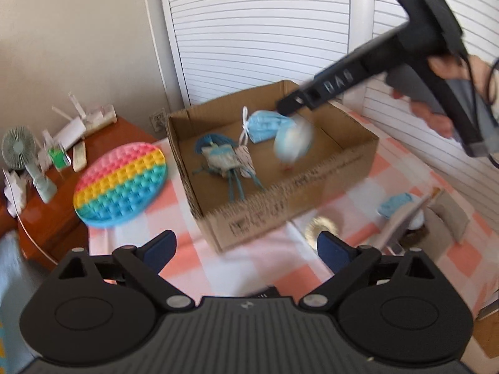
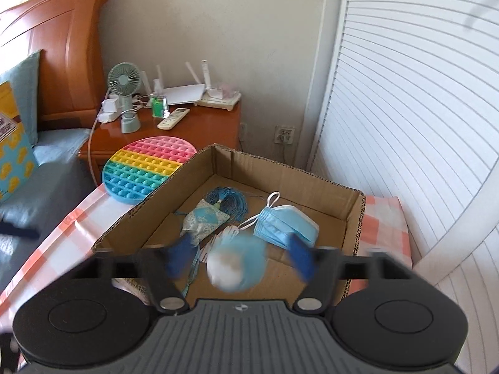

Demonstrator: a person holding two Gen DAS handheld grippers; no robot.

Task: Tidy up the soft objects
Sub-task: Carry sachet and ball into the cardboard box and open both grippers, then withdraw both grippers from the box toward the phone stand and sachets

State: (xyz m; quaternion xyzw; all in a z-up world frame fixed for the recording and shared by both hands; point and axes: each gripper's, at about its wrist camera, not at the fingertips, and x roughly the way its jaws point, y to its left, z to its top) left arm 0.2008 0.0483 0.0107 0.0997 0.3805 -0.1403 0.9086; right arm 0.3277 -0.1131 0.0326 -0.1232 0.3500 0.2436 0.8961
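Two wide hand-held grippers [image 1: 246, 249] [image 2: 238, 257] above checkered cloth [image 1: 280, 268], cardboard box [image 2: 355, 218], louvered doors [image 2: 405, 109].

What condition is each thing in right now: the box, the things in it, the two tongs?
Cardboard box: open-topped, on the checked cloth.
Face mask: folded, lying inside the box.
Tasselled sachet: lying inside the box.
Blue-and-white soft toy: blurred, over the box between the right tongs' open fingers, not gripped.
Right tongs: open.
Left tongs: open, empty.
Rainbow pop-it mat: flat, outside the box.
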